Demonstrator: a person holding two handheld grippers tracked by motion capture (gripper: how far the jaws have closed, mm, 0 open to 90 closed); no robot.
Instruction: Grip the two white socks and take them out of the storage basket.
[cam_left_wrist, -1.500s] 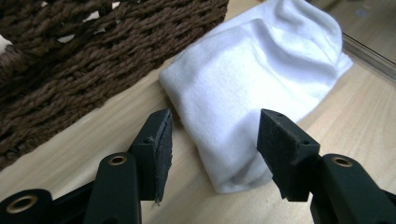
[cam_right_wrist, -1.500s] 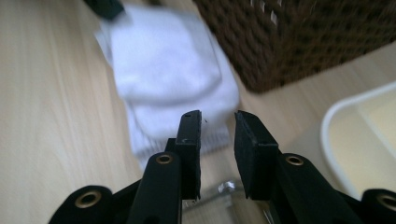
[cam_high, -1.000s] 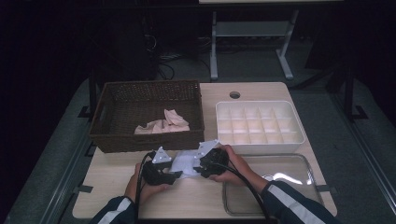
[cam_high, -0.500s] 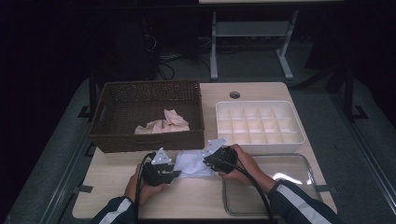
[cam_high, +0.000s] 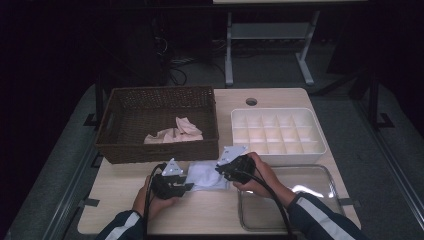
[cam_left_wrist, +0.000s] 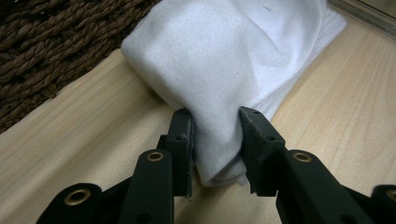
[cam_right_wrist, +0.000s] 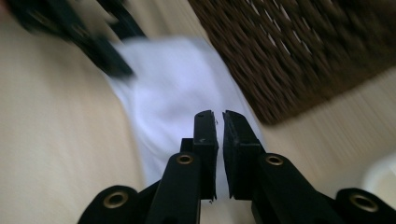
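Observation:
A folded white cloth (cam_high: 206, 176) lies on the wooden table just in front of the basket, between my two grippers. In the left gripper view my left gripper (cam_left_wrist: 215, 116) is shut on a thick fold of the cloth (cam_left_wrist: 233, 56); its jaws have just been closing on it. The left gripper (cam_high: 189, 186) sits at the cloth's left end. My right gripper (cam_high: 220, 170) is at the right end, slightly raised. Its jaws (cam_right_wrist: 219, 114) have just been closing and stand almost together, seemingly pinching a thin edge of the blurred cloth (cam_right_wrist: 173, 93).
A dark wicker basket (cam_high: 155, 147) with a pink cloth (cam_high: 175, 132) inside stands at the back left. A white divided box (cam_high: 320, 150) is at the back right. A clear tray (cam_high: 330, 172) lies under the right forearm, near the table's front edge.
Both grippers' jaws have closed on the white cloth. The right gripper has lifted a little and drawn slightly right. The left hand stayed where it was.

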